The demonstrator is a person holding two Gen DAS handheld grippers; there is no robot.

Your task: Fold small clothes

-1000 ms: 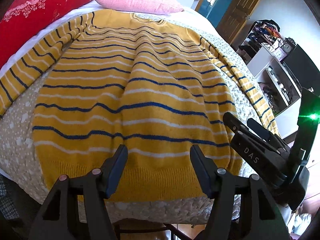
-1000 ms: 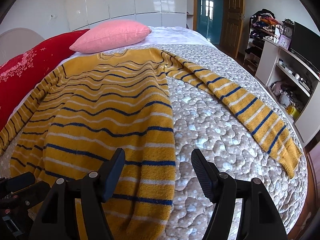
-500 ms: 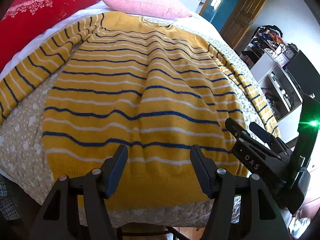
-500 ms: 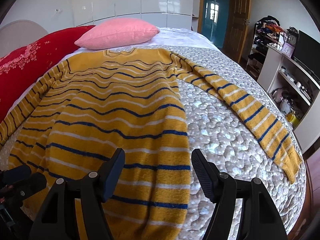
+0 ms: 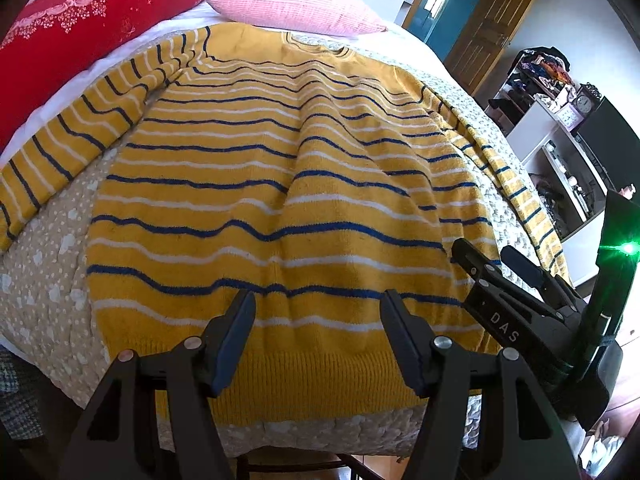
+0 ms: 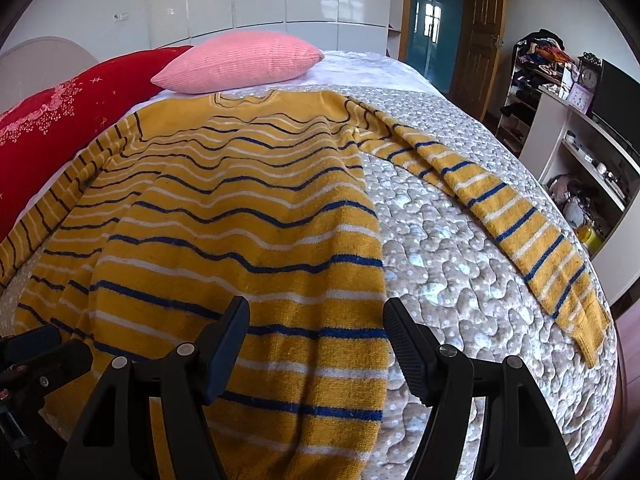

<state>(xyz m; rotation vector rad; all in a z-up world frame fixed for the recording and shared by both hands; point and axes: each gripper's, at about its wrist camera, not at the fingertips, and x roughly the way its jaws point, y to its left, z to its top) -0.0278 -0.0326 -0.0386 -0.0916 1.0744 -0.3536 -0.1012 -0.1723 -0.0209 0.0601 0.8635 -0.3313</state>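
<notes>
Both views have slid a bit since a second ago: on my left cam the sweater (image 5: 272, 200) now sits lower and fills more of the view, with more of the red pillow (image 5: 80, 28) showing, and on my right cam the sweater body has shifted toward centre. Jaw gaps look unchanged on both.

Left gripper (image 5: 316, 340): jaws parted, nothing between them, pads clear of fabric. It hangs over the ribbed hem at the near edge of the bed (image 5: 44, 280), pointing down toward the cloth.

Right gripper (image 6: 316, 344): jaws wide, nothing held. It hangs over the sweater's right side edge near the hem, so one finger (image 6: 226, 346) is above yellow knit and the other above bare quilt (image 6: 460, 280). I also see it on my left cam at the right, dark body marked DAS, green light lit behind it.

Sweater: yellow with blue and white stripes, laid flat on the quilt, collar toward the pillows, hem toward me. Some wrinkles run across the body. Right sleeve (image 6: 516, 224) is spread out diagonally over the quilt, cuff near the bed's right edge. Left sleeve (image 5: 80, 128) runs out along the red pillow side.

Pink pillow (image 6: 244, 60) lies just past the collar; I can't tell if they touch
</notes>
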